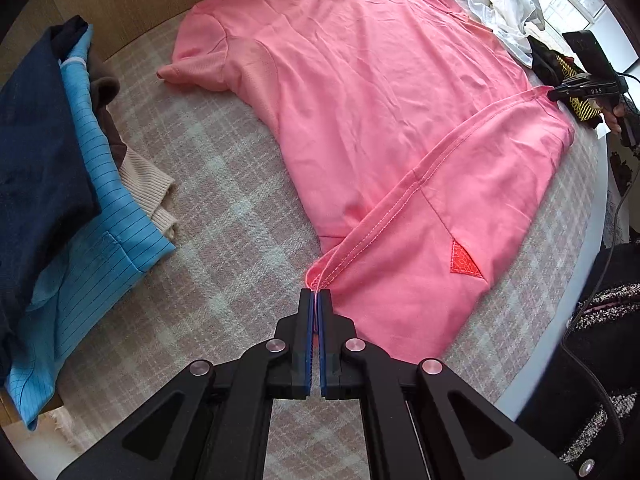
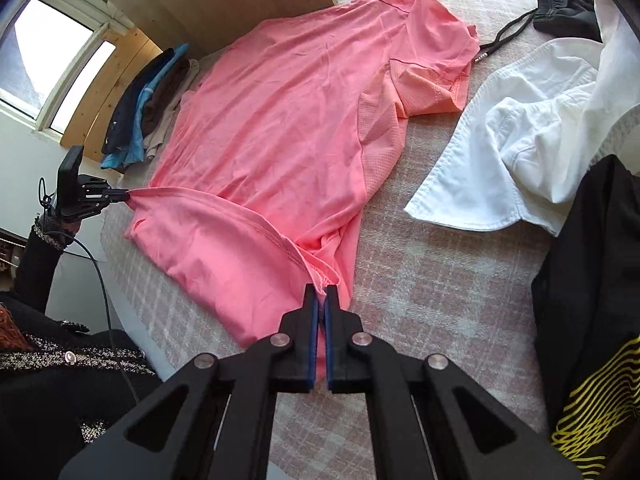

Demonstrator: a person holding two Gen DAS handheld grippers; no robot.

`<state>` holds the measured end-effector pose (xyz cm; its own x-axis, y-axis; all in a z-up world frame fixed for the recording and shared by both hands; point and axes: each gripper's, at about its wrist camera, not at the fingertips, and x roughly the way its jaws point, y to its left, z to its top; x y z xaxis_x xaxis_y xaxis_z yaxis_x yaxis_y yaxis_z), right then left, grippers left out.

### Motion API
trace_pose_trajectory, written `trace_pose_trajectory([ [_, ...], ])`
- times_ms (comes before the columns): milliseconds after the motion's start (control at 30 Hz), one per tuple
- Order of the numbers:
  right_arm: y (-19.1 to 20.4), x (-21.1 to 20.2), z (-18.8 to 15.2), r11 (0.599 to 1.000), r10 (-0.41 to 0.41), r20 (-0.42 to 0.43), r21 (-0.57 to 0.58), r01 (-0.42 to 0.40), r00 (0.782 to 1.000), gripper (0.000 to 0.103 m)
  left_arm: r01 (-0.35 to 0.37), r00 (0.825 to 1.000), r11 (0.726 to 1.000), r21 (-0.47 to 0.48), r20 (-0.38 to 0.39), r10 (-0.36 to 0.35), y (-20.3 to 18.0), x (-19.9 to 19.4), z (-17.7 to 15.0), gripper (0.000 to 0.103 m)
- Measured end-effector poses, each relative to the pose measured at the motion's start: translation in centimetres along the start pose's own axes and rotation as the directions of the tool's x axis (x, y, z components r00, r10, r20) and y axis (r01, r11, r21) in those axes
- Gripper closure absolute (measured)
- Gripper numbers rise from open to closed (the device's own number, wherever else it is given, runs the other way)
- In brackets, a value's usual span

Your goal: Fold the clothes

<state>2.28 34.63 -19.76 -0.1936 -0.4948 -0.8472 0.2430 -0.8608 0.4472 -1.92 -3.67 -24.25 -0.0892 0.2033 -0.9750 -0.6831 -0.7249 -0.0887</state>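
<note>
Shirt: pink shirt (image 1: 360, 92) lies spread flat on the checked cloth (image 1: 224, 208), back panel up, creased; its hem (image 1: 440, 152) is lifted and turned back over the body, forming a folded band along the near end.
Hem corners: each corner of the hem is pinched by one gripper, and the hem runs taut between them.
Left gripper: left gripper (image 1: 319, 294) is clenched on the shirt's hem corner; pink fabric shows between the blue pads (image 1: 310, 332). In the right wrist view it (image 2: 122, 196) meets the shirt's far hem corner, held by a hand (image 2: 52, 224) in a dark sleeve.
Right gripper: right gripper (image 2: 321, 290) is clamped on the opposite hem corner, bunched pink cloth between its blue pads (image 2: 314, 340). In the left wrist view it (image 1: 554, 92) sits at the shirt's far hem corner.
Sleeves: one short sleeve (image 1: 196, 60) lies flat beside the shirt body; the other (image 2: 436, 76) is partly doubled over.
Tag: red triangular patch (image 1: 464, 260) on the turned-back band of the shirt.
Stack: folded clothes (image 1: 60, 184) in navy, blue, brown and beige, well apart from the shirt, on the left gripper's side.
Loose items: white garment (image 2: 520, 140) near the shirt on the right gripper's side; black and yellow garment (image 2: 592, 320) beside the white one; dark shorts (image 2: 568, 8) beyond the white one.
Board: wooden panel (image 2: 224, 0) stands past the shirt's collar end.
</note>
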Motion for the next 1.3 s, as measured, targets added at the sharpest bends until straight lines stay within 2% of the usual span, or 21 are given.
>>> trace_pose_trajectory([
  [200,3.7,-4.4,-3.1,0.996,-0.033,0.047,-0.085,0.037,0.998,0.100,-0.007,0.998,1.000,0.003,0.067,0.007,-2.6,-3.7,-3.4,0.102],
  [267,5.0,-4.5,-4.4,0.994,-0.055,0.033,-0.097,0.058,0.998,0.100,-0.012,0.997,1.000,0.006,0.075,0.012,-1.6,-5.6,-4.0,0.102],
  [367,6.1,-4.3,-7.1,0.990,-0.076,-0.012,-0.118,0.074,0.997,0.100,-0.021,0.997,1.000,0.012,0.073,0.020,1.7,-9.2,-4.3,0.102],
  [567,7.2,-1.3,-12.7,0.986,-0.111,-0.126,-0.138,0.094,0.986,0.100,0.035,0.999,0.999,-0.015,0.038,-0.035,-0.4,-11.9,-11.0,0.102],
  [700,7.3,0.5,-14.7,0.976,-0.168,-0.181,-0.165,0.139,0.969,0.100,0.041,0.999,0.999,-0.021,0.026,-0.041,-0.7,-10.8,-12.0,0.102],
  [767,7.1,0.5,-15.0,0.971,-0.199,-0.185,-0.172,0.168,0.962,0.100,0.044,0.999,0.999,-0.024,0.020,-0.044,-0.8,-10.3,-12.5,0.102],
  [900,6.8,-1.0,-15.0,0.967,-0.219,-0.150,-0.162,0.194,0.964,0.100,0.050,0.999,0.998,-0.030,0.009,-0.049,-1.1,-9.2,-13.4,0.102],
  [967,6.6,-0.6,-14.9,0.954,-0.264,-0.149,-0.183,0.236,0.953,0.100,0.058,0.998,0.998,-0.029,0.011,-0.058,-1.1,-9.1,-13.7,0.102],
  [1000,6.4,0.3,-15.0,0.952,-0.271,-0.174,-0.190,0.238,0.947,0.099,0.062,0.998,0.998,-0.027,0.013,-0.062,-1.1,-9.1,-13.8,0.102],
  [1100,6.2,2.6,-15.8,0.938,-0.314,-0.243,-0.226,0.261,0.918,0.093,0.046,0.998,0.999,-0.028,-0.035,-0.047,-0.9,-7.4,-13.8,0.102],
  [1133,6.5,2.5,-16.1,0.929,-0.331,-0.236,-0.250,0.272,0.914,0.087,0.036,0.998,0.999,-0.030,-0.044,-0.038,-0.6,-7.2,-13.9,0.101],
  [1167,6.6,2.4,-16.4,0.923,-0.346,-0.239,-0.258,0.284,0.907,0.075,0.027,0.998,0.999,-0.033,-0.054,-0.029,-0.4,-7.0,-14.1,0.100],
  [1200,6.6,2.0,-16.5,0.918,-0.364,-0.239,-0.253,0.304,0.900,0.072,0.017,0.998,0.999,-0.037,-0.066,-0.019,-0.1,-6.9,-14.3,0.099],
  [1233,6.6,1.3,-16.6,0.917,-0.371,-0.228,-0.244,0.316,0.900,0.071,0.004,0.997,0.999,-0.048,-0.082,-0.008,0.2,-7.0,-14.5,0.099],
  [1300,7.0,-0.1,-16.4,0.926,-0.348,-0.175,-0.221,0.307,0.921,0.071,-0.021,0.997,0.999,-0.046,-0.077,0.018,0.1,-8.1,-14.6,0.101],
])
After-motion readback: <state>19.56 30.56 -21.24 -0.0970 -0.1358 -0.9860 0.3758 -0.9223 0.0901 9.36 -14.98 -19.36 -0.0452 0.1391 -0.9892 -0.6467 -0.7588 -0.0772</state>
